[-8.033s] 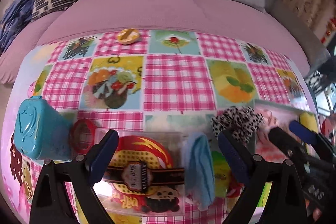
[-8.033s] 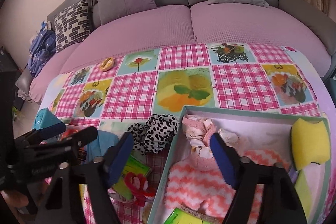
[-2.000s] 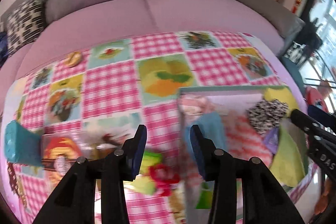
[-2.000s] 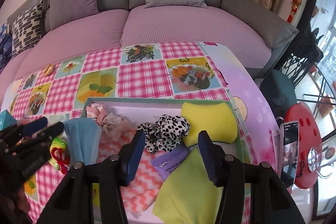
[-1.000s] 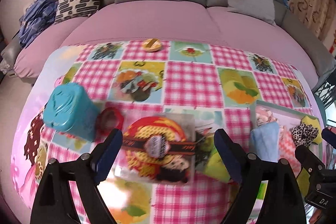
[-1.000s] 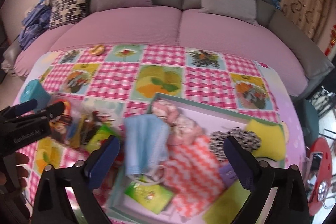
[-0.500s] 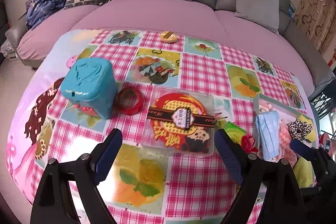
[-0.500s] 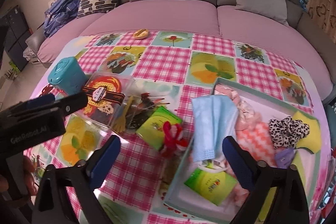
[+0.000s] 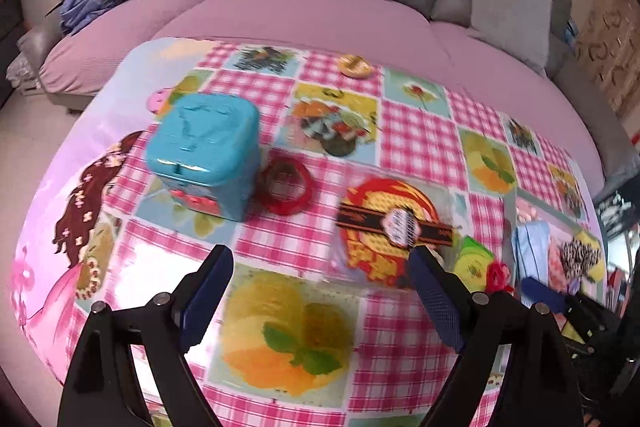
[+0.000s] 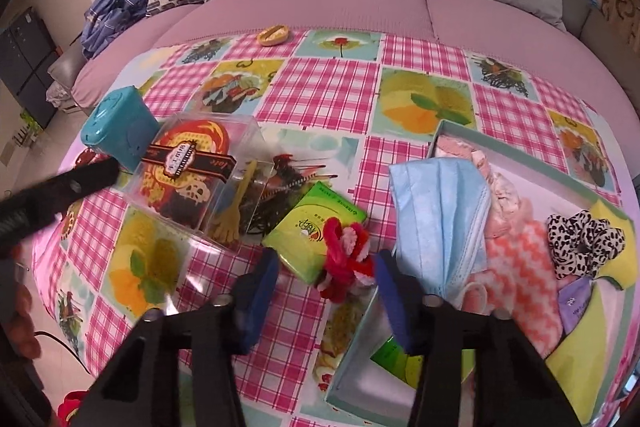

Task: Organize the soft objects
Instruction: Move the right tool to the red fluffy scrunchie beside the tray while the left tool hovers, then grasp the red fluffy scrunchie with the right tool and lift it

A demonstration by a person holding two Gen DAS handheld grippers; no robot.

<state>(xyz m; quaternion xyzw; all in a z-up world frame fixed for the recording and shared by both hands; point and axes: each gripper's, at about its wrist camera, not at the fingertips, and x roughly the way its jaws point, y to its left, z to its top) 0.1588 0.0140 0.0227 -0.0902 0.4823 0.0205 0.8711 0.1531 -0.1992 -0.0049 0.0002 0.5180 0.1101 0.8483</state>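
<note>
right gripper [image 10: 326, 277] jaws open, empty, straddling red-white chenille bundle [image 10: 346, 257] low centre frame. blue mask [image 10: 438, 215] draped over box [image 10: 520, 155] edge, right. left gripper [image 9: 320, 291] jaws spread wide, empty, above counter [image 9: 280, 327].

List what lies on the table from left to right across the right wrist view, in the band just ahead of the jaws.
Teal tin → clear plastic box → green packet → red-and-white fuzzy toy → blue face mask → leopard-print scrunchie.
</note>
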